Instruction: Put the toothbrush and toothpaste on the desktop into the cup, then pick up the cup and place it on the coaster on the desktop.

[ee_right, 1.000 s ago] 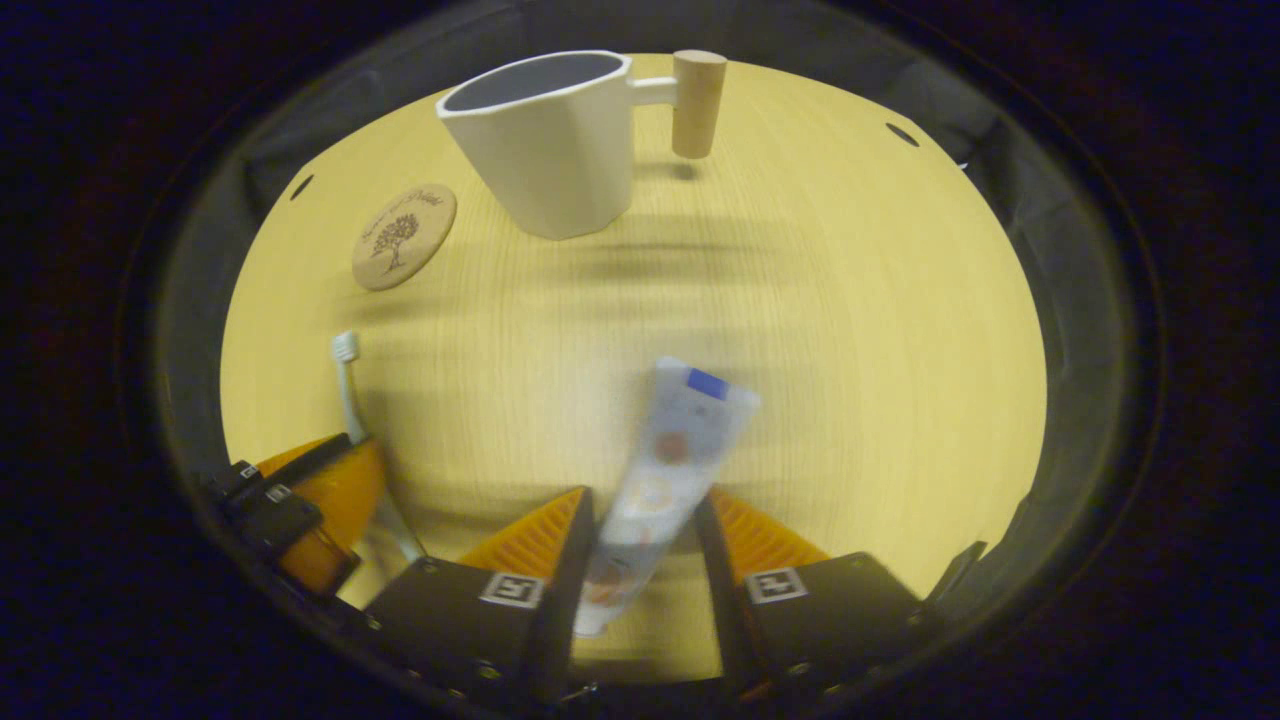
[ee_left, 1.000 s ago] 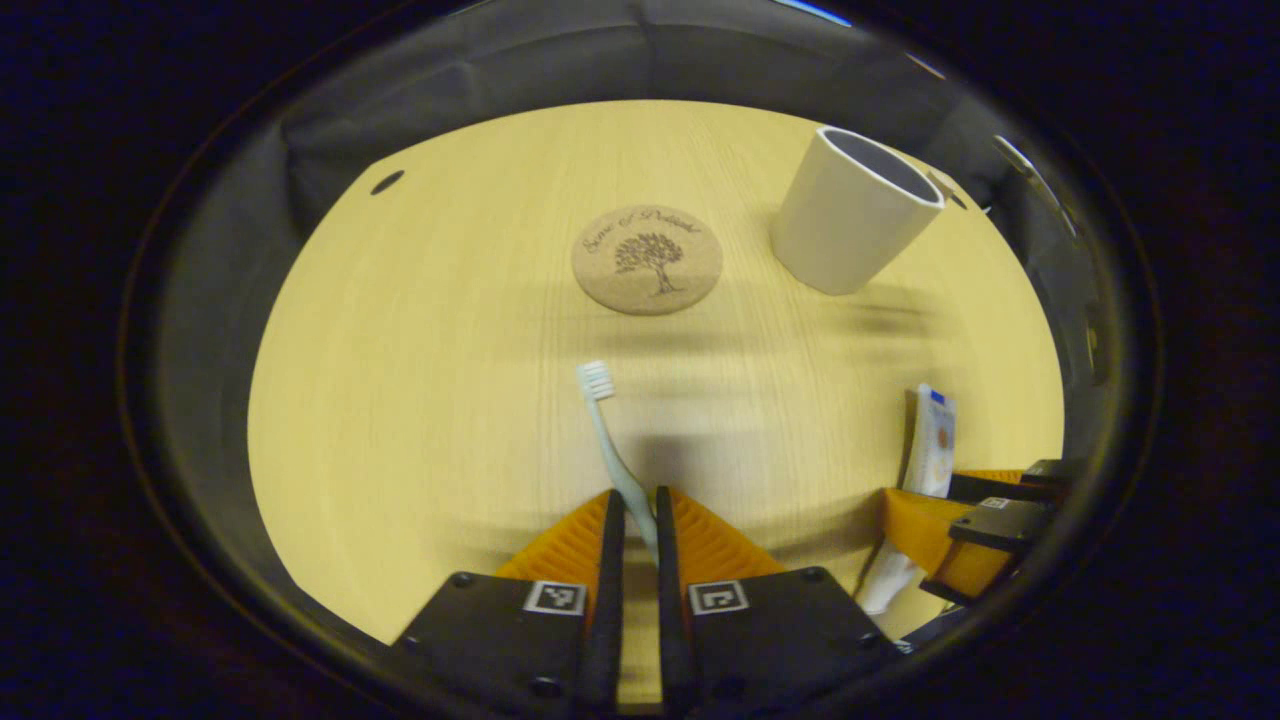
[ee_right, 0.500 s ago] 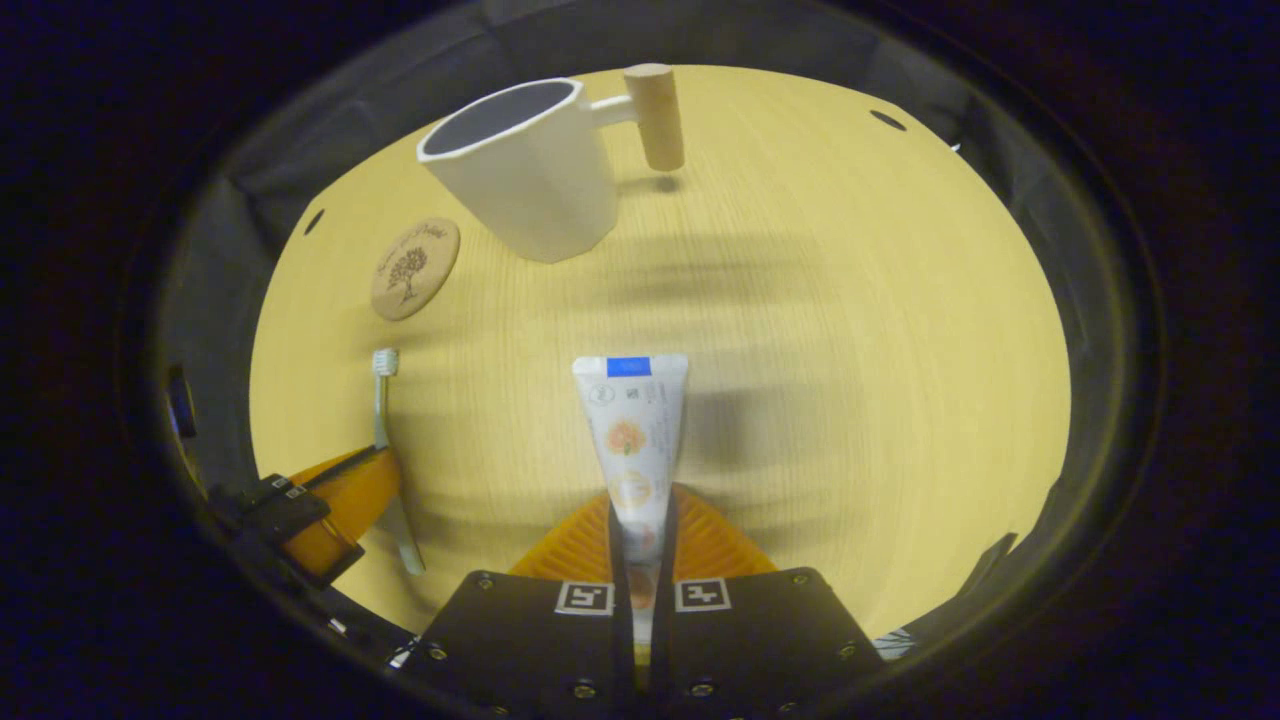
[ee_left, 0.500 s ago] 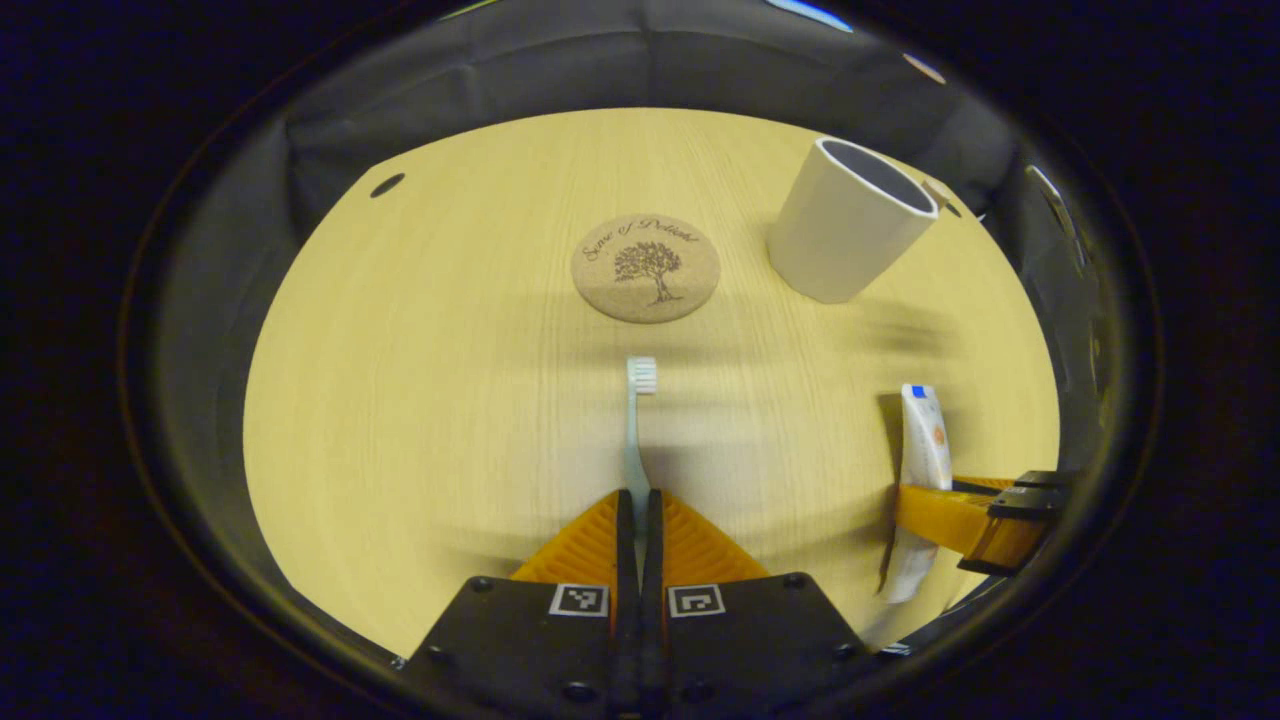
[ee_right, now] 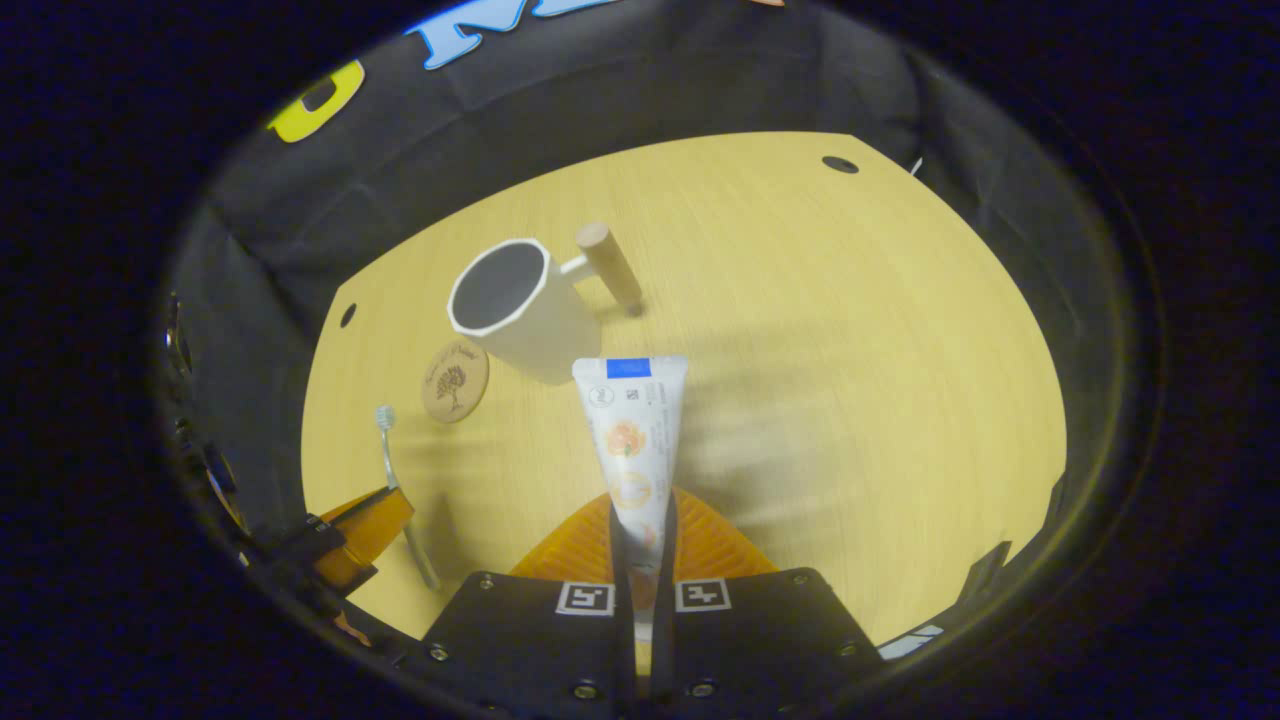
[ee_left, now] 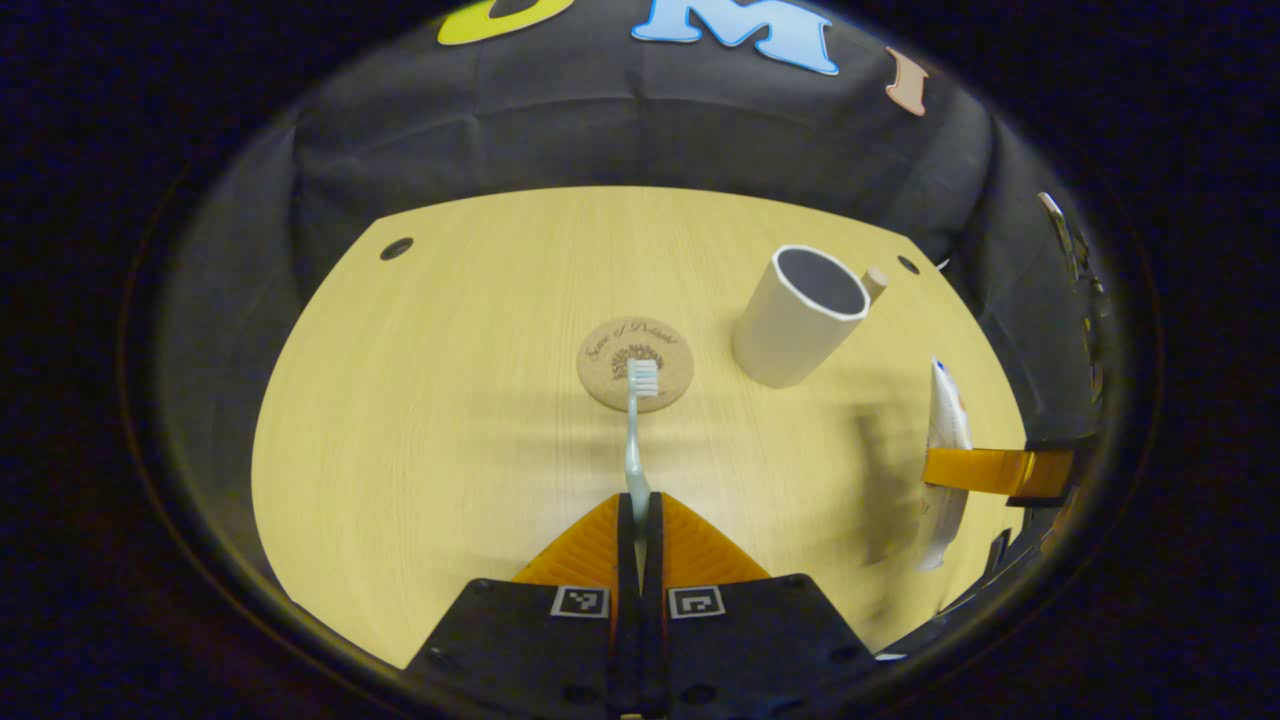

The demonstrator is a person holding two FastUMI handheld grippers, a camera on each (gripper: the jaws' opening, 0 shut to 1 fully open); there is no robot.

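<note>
My left gripper (ee_left: 638,505) is shut on a pale blue toothbrush (ee_left: 636,420) held above the wooden desktop, its white bristles pointing away over the round cork coaster (ee_left: 610,345). My right gripper (ee_right: 640,515) is shut on a white toothpaste tube (ee_right: 630,430) with a blue stripe, also lifted off the desk. A white cup (ee_right: 515,315) with a wooden peg handle (ee_right: 608,265) stands upright and open-topped beyond the tube, with the coaster (ee_right: 455,381) to its left. In the left gripper view the cup (ee_left: 795,315) stands right of the coaster, and the right gripper (ee_left: 990,470) holds the toothpaste (ee_left: 945,420) at far right.
The wooden desktop (ee_right: 850,380) spreads wide to the right of the cup. Small dark holes (ee_left: 396,248) sit near its far corners. Black cloth walls close in the desk on every side. The left gripper (ee_right: 365,520) with the toothbrush (ee_right: 390,450) appears at lower left of the right gripper view.
Both grippers closed on their objects and then rose well above the desk. The toothbrush and toothpaste left the surface; the cup and coaster look smaller and farther below.
</note>
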